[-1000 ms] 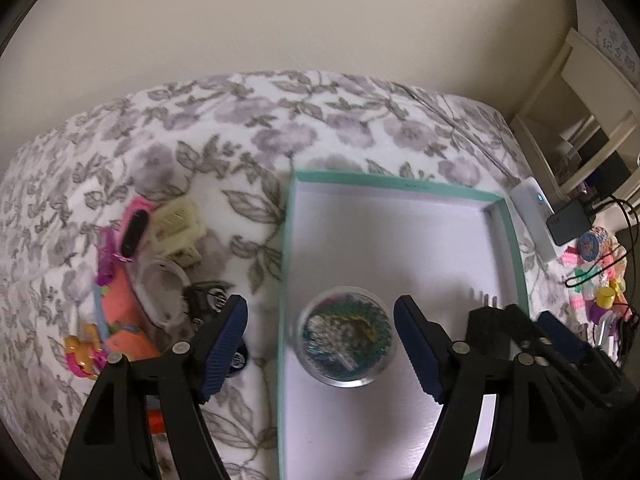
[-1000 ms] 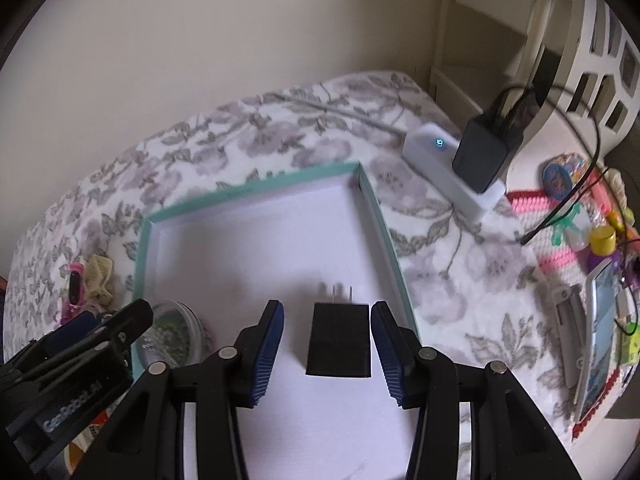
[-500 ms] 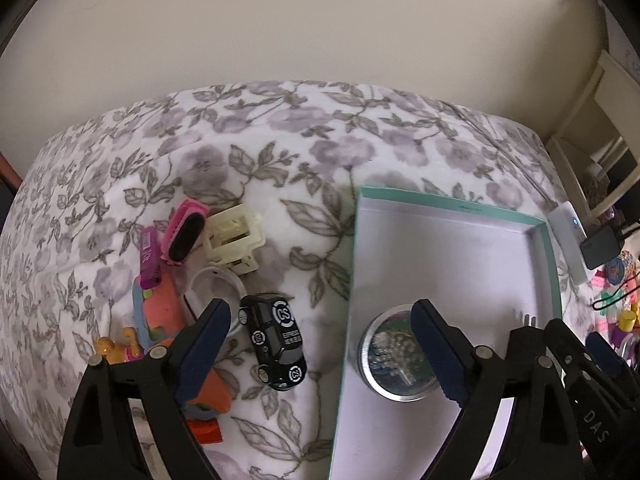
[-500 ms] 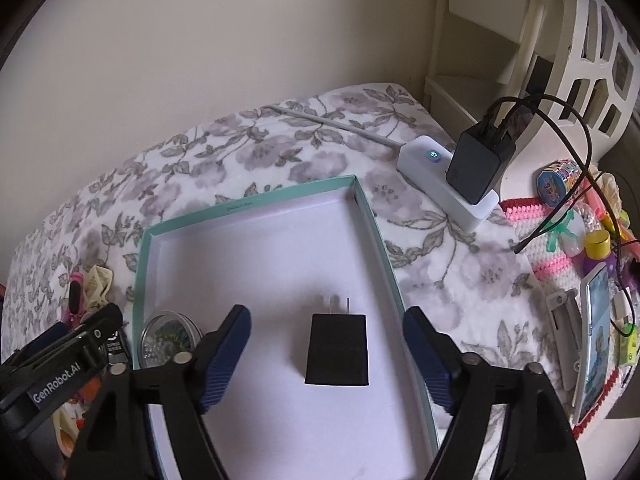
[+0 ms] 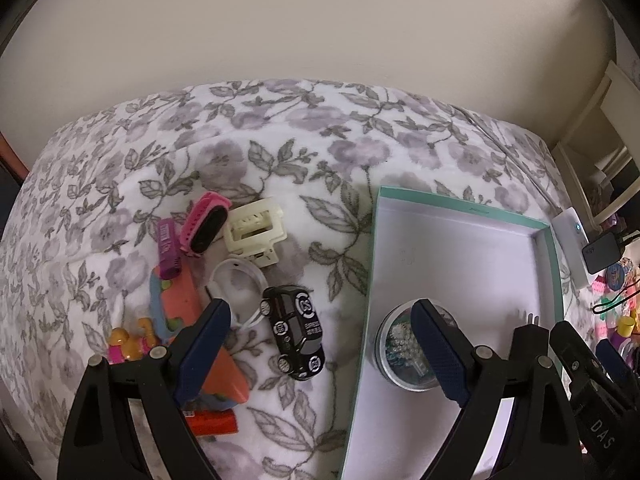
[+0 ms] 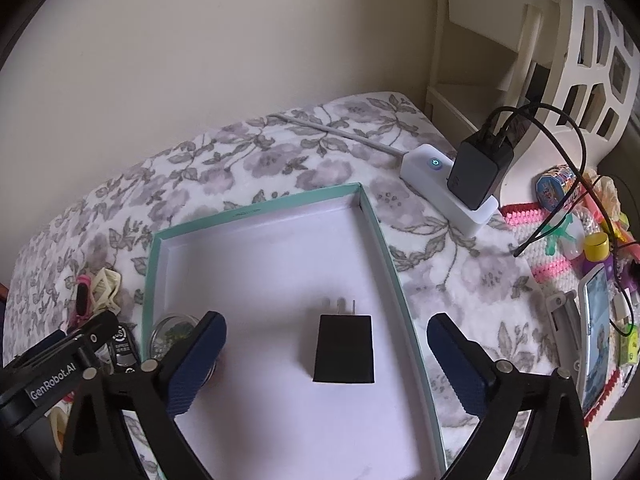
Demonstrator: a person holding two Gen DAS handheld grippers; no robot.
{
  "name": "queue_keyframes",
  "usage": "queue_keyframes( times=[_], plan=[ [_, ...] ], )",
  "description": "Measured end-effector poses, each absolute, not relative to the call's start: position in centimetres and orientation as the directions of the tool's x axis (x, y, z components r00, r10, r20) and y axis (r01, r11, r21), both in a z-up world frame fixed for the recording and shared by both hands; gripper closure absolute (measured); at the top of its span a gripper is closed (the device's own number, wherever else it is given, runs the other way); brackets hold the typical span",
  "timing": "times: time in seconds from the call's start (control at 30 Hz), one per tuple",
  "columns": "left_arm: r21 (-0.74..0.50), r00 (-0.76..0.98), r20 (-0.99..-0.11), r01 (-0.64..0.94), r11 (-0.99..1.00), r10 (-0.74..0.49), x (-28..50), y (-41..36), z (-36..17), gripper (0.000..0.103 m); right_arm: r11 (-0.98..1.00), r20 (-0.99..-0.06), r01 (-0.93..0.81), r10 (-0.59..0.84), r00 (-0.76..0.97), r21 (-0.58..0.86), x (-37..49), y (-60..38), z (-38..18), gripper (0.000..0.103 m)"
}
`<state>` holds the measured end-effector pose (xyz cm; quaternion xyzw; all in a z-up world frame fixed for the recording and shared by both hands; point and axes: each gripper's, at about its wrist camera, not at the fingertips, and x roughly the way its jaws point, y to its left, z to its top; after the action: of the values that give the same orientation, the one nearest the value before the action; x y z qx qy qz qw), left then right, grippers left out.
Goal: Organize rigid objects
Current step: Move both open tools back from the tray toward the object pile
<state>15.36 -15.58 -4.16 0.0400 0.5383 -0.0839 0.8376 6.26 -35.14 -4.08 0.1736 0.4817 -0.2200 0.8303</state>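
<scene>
The left gripper (image 5: 320, 344), jaws spread and holding nothing, hovers over a black toy car (image 5: 294, 332) lying on the floral blanket (image 5: 280, 152), just left of the teal-rimmed box (image 5: 366, 280); the car's long axis runs away from the camera, slightly slanted, across the gap; the right gripper (image 6: 326, 354), its jaws just opened wide, stands over a black plug adapter (image 6: 344, 350) resting in the box.

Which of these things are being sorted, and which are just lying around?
Being sorted:
teal box
black charger
round bead tin
toy car
cream hair clip
pink band

Lying around:
white power strip
phone
yellow cap
</scene>
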Motion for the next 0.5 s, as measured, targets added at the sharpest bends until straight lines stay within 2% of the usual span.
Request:
queue_keyframes(
  times=[0.23, 0.5],
  plan=[
    [0.004, 0.430, -0.901, 0.150, 0.989, -0.062, 14.5, -13.8, -1.6, 0.011, 0.848, -0.861, 0.523, -0.205, 0.466, 0.081, 5.5, -33.8, -1.9, 0.000],
    [0.016, 0.454, -0.891, 0.055, 0.998, -0.011, 13.1, -9.0, 0.8, 0.011, 0.910, -0.808, 0.404, -0.173, 0.563, 0.087, 5.2, -28.6, 2.7, 0.000]
  ],
)
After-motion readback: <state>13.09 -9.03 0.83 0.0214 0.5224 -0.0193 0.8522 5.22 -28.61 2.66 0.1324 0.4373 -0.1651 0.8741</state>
